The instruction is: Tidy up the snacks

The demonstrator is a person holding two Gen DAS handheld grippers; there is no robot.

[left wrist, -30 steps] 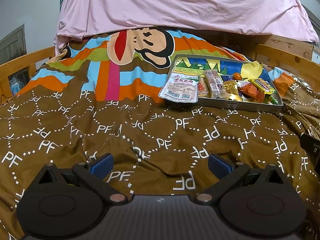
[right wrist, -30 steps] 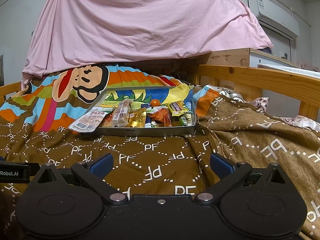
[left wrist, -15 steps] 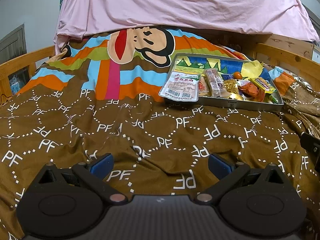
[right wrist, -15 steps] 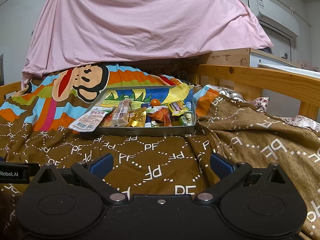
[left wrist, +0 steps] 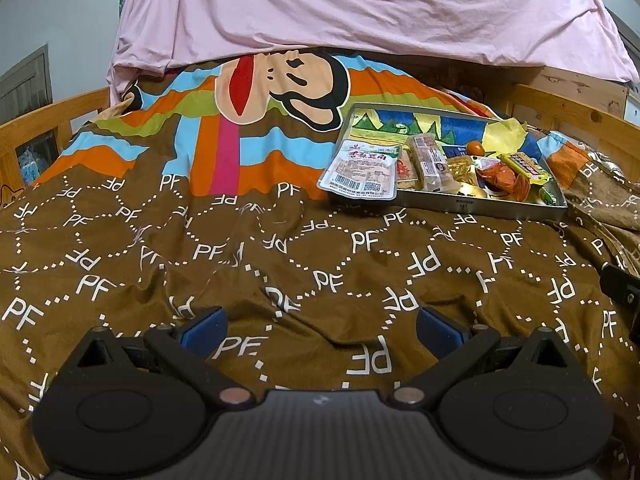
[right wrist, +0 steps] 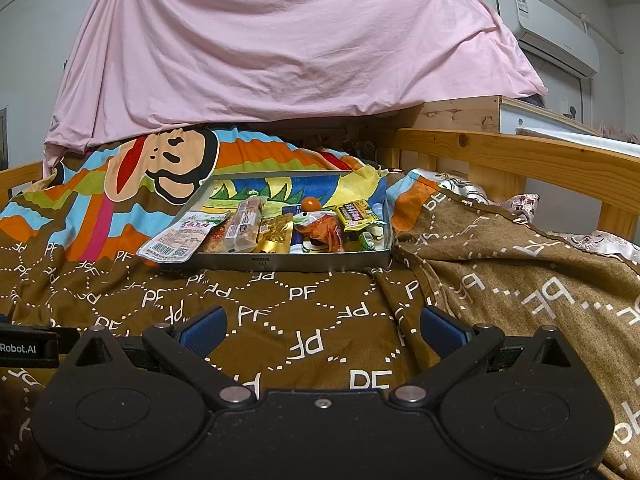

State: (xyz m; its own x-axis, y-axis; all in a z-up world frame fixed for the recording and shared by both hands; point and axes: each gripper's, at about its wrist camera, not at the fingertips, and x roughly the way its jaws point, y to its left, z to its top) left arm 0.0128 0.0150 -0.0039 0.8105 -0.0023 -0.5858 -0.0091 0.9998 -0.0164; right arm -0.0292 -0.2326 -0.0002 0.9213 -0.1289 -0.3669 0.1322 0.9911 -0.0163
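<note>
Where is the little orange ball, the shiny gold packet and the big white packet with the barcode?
little orange ball point(right wrist: 310, 203), right wrist view, on its round top.
shiny gold packet point(right wrist: 275, 234), right wrist view, on its front face.
big white packet point(left wrist: 362, 171), left wrist view, on its label's middle.

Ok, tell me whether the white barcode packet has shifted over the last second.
No. The white barcode packet still overhangs the near-left corner of the metal tray, same as a second ago in both views.

Snack tray point(right wrist: 280, 261) on blanket point(right wrist: 320, 320); right gripper point(right wrist: 320, 330) spread, empty.
</note>
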